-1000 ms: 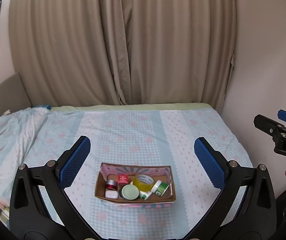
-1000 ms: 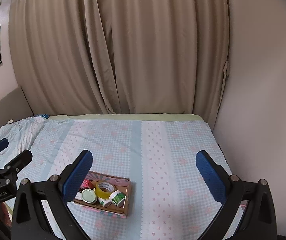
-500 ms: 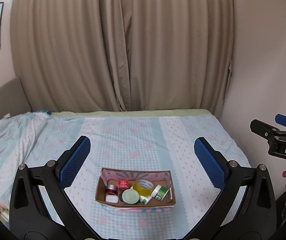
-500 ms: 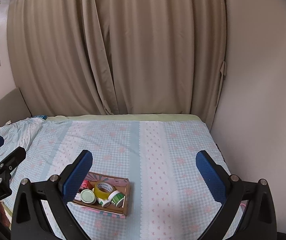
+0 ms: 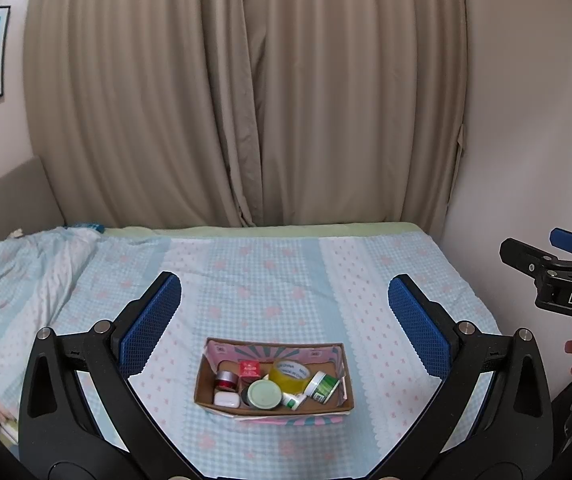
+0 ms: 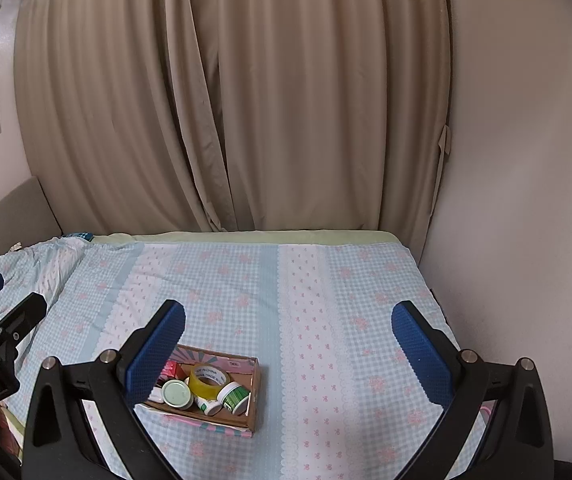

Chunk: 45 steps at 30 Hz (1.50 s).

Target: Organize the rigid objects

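A small cardboard box (image 5: 350, 394) lies on the bed, also in the right wrist view (image 6: 255, 392). It holds a yellow tape roll (image 5: 289, 372), a pale green lid jar (image 5: 263, 395), a green-labelled jar (image 5: 321, 386), a red box (image 5: 249, 369), a red tin (image 5: 226, 379), a white case (image 5: 226, 399) and a small tube (image 5: 294, 401). My left gripper (image 5: 284, 326) is open and empty, above and behind the box. My right gripper (image 6: 288, 350) is open and empty, to the box's right.
The bed (image 5: 286, 272) has a blue checked sheet with pink flowers. A rumpled blanket (image 5: 13, 272) lies at the left. Beige curtains (image 5: 245, 100) hang behind. A wall (image 6: 526, 200) runs along the right side. A headboard (image 6: 9, 212) stands at the left.
Both grippers have pulled back and tilted up a little, so the box sits lower in the left view. Both stay open and empty. The box's contents are unchanged.
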Each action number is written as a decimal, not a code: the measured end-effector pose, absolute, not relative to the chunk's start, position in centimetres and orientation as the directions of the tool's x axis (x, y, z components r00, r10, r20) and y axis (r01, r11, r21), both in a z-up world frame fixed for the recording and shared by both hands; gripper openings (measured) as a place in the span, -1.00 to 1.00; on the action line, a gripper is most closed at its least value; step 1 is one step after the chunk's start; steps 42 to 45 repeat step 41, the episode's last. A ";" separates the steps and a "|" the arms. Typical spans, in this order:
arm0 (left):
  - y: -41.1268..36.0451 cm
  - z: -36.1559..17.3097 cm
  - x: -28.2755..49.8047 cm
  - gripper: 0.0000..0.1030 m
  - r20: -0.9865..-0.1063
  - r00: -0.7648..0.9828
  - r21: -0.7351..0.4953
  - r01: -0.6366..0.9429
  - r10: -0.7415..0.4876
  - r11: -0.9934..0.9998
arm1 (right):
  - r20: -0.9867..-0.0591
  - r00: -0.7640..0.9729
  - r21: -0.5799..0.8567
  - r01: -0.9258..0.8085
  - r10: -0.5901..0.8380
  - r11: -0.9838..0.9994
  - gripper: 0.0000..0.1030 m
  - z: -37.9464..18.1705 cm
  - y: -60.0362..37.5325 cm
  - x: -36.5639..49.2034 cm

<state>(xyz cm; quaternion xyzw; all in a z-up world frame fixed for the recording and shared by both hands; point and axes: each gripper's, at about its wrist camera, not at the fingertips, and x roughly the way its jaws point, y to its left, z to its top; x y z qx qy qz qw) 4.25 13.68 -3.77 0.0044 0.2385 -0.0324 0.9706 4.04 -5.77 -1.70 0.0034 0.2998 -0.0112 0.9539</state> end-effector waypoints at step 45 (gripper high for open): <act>13.3 -4.1 3.8 1.00 -0.406 0.914 -0.015 0.005 -0.011 1.000 | -0.592 0.805 0.014 0.053 -0.034 0.999 1.00 -2.2 -4.9 3.9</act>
